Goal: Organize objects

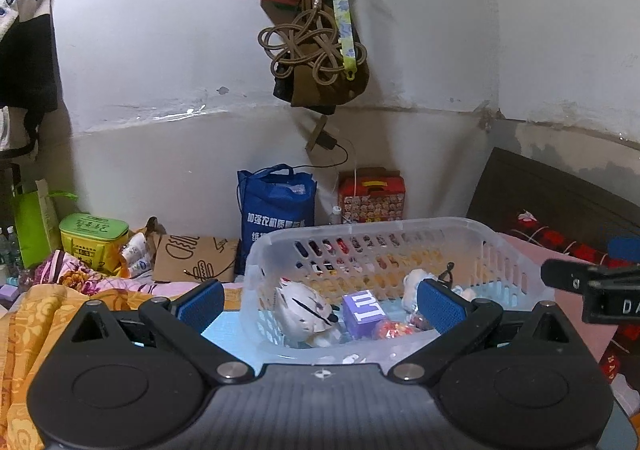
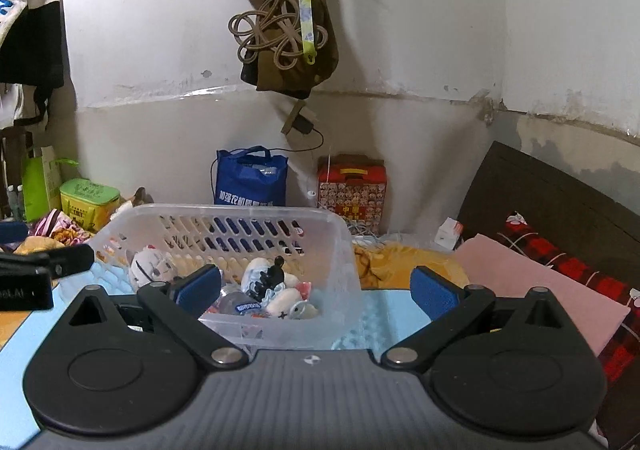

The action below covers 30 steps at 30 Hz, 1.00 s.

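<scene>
Left gripper (image 1: 320, 300) is held level with its blue-padded fingers (image 1: 200, 300) spread wide, nothing between them; right gripper (image 2: 316, 290) sits alongside, equally spread and empty

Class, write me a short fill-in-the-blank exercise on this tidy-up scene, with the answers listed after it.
1. The toys lie inside a clear plastic ____.
2. The cube beside the white plush toy is ____ in colour.
3. The left gripper and right gripper both have their jaws ____, holding nothing.
4. The tote bag against the wall is ____.

Answers: basket; purple; open; blue
</scene>
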Motion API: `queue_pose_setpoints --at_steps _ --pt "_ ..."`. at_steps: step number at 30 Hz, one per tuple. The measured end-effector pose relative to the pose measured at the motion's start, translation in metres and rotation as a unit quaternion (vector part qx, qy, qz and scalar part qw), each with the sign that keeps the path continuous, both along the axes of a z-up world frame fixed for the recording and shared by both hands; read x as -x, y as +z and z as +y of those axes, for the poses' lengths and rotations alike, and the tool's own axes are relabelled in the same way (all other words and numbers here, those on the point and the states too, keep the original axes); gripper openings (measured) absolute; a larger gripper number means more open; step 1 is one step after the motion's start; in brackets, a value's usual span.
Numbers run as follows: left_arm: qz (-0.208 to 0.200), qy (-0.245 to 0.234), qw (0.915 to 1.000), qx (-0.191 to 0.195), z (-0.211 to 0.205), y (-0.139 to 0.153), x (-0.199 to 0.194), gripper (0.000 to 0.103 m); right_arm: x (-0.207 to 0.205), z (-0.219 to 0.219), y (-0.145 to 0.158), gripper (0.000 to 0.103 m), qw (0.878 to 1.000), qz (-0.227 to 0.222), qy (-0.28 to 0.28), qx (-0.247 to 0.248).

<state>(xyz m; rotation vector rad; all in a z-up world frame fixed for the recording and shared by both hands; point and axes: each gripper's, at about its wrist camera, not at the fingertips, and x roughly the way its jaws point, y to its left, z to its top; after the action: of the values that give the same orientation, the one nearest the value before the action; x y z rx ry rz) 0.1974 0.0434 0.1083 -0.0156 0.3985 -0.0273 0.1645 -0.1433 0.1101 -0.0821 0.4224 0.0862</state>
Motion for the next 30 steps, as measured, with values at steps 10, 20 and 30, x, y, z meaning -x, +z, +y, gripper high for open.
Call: queue_pose_setpoints --at_steps 10,20,30 --pt "-0.002 0.002 1.0000 -0.007 0.0004 0.0018 0.0010 0.103 0.0020 -0.0008 -0.0011 0.103 1.000 0.005 0.001 -0.007" --pt "-0.002 -0.004 0.9999 -0.011 -0.0009 0.0002 0.0021 0.103 -0.0001 -0.0037 -0.0047 0.103 1.000 0.017 0.001 -0.021" --pt "-0.007 0.006 1.0000 -0.003 0.0015 -0.0005 0.0011 0.103 0.0021 -0.0024 -0.0086 0.103 1.000 0.016 0.003 -0.017"
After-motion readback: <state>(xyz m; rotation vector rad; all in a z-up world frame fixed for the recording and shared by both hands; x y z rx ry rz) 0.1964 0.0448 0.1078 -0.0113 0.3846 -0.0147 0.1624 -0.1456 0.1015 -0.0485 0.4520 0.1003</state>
